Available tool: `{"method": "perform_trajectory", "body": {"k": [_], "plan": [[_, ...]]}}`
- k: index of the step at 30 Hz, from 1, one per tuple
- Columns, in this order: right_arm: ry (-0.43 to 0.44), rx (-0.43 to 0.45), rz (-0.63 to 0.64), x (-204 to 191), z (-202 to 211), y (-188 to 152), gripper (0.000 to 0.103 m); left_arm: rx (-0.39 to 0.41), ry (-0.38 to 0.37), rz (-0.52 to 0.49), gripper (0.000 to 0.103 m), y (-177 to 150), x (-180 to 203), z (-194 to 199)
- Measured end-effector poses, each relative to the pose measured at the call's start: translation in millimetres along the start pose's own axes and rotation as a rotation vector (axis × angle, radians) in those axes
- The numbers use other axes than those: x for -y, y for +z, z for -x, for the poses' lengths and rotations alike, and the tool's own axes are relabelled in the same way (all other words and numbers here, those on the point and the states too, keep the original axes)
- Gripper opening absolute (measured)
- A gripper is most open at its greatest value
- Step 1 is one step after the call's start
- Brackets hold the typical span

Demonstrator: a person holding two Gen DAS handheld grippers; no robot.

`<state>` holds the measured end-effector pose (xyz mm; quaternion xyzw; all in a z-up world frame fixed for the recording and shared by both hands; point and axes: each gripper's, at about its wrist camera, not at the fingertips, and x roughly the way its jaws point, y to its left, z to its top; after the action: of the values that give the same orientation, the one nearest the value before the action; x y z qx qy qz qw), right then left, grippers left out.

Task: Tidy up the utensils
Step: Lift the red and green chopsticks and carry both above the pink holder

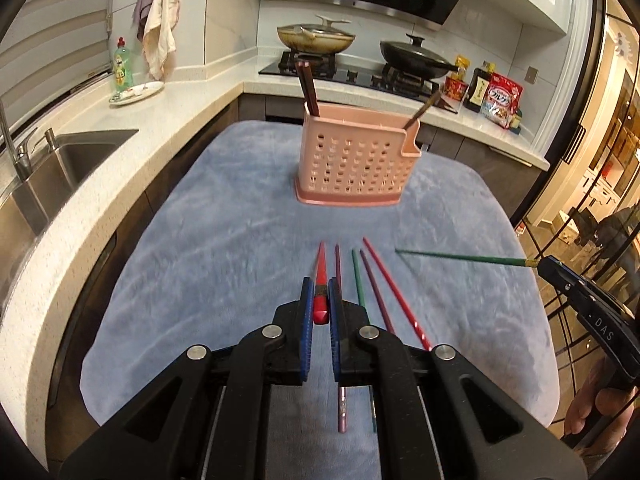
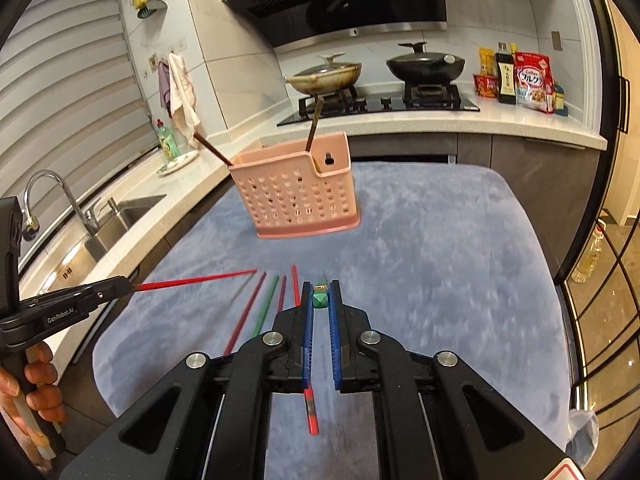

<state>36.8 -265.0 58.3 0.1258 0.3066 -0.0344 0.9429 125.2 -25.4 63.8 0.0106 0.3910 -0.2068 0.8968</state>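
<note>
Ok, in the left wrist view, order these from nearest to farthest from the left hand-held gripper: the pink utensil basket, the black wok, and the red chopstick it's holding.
1. The red chopstick, clamped in the left hand-held gripper, pointing forward.
2. The pink utensil basket, ahead on the blue cloth, slightly right.
3. The black wok, on the stove at the back, to the right.
</note>
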Motion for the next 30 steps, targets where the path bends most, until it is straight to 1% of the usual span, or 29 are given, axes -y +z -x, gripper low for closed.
{"method": "perform_trajectory", "body": {"k": [6,11,16,21,26,30], "plan": [[0.007,0.046,0.008,-3.4,0.2,23.9,0.007,0.052,0.008,-0.002,0.007,30.7,1.1,3.5],[0.007,0.079,0.016,-4.6,-2.2,40.6,0.007,0.079,0.02,0.003,0.007,54.9,-0.6,0.9],[0.02,0.118,0.012,-4.6,-2.7,63.5,0.007,0.123,0.014,-0.005,0.007,83.5,3.0,4.4],[0.043,0.188,0.007,-8.7,0.4,98.1,0.007,0.181,-0.003,-0.01,0.007,111.4,7.5,14.7],[0.069,0.27,-0.001,-14.0,-1.3,142.0,0.007,0.252,-0.015,-0.007,0.007,150.3,12.5,23.7],[0.081,0.346,-0.01,-18.9,-5.2,177.3,0.007,0.319,-0.008,-0.011,0.007,185.4,19.6,27.7]]}}
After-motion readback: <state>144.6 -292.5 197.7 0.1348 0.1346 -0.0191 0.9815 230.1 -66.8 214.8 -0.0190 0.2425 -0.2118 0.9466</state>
